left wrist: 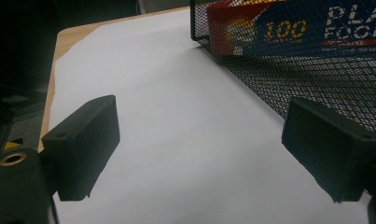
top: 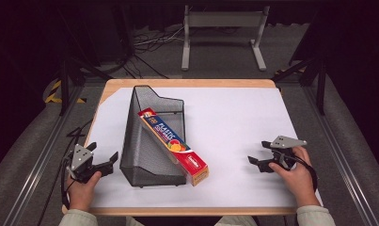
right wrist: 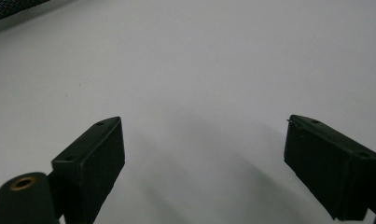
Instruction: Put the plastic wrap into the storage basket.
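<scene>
Table [top: 234, 101] lying under white sheet, bare wood showing along far edge and near edge. Mesh holder [top: 149, 141] sitting left of centre, tall end toward far side, low end toward near side, black wire netting, wedge-shaped. Plastic wrap box [top: 174, 145] leaning inside it, long and slim, printed cardboard in blue, red and orange, near end poking out past low front lip and hanging over sheet, far end resting against mesh wall deeper in.

Left gripper [top: 105, 162] resting at near-left corner, just beside holder's left wall, jaws spread wide with nothing between. In left gripper view, left gripper [left wrist: 199, 149] pointing along sheet with mesh wall close by right jaw, box lettering reading through netting at top. Narrow strip of free sheet running between left table edge and holder.

Right gripper [top: 258, 153] sitting at near-right, well apart from box, jaws likewise spread and empty. In right gripper view, right gripper [right wrist: 204, 161] facing smooth white sheet, sliver of mesh at top-left corner. Wide open room lying between box and right gripper, and across whole right half.

Beyond table: grey carpet, dark surroundings, white metal frame [top: 222, 28], cables [top: 149, 42] trailing on floor.
</scene>
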